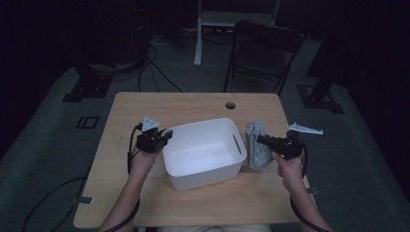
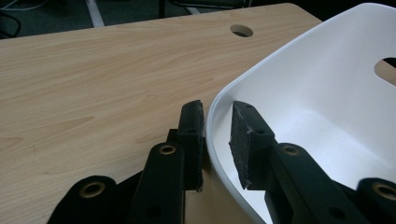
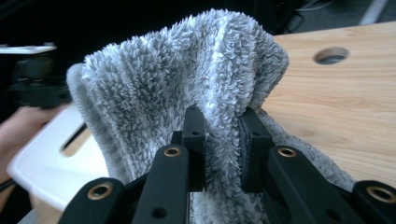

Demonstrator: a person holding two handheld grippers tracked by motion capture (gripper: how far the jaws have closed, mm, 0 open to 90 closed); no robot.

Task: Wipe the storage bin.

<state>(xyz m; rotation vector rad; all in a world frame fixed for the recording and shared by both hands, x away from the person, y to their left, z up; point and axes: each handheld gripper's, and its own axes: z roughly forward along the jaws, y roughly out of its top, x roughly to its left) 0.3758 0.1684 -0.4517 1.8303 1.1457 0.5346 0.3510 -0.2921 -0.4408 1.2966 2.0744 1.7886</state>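
no readable text, labels or signs anywhere

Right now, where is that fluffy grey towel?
The grey towel is pinched in the right gripper, at the right side of the wooden table, just beside the white tub. The left gripper grips the tub's opposite rim.

A light wooden surface has a small round hole near its far edge, at about 12 o'clock. Past it, at 12 o'clock, a dark folding chair stands on the grey floor. Black cables lie on the floor at 11 o'clock. A white frame leg stands beside the chair.
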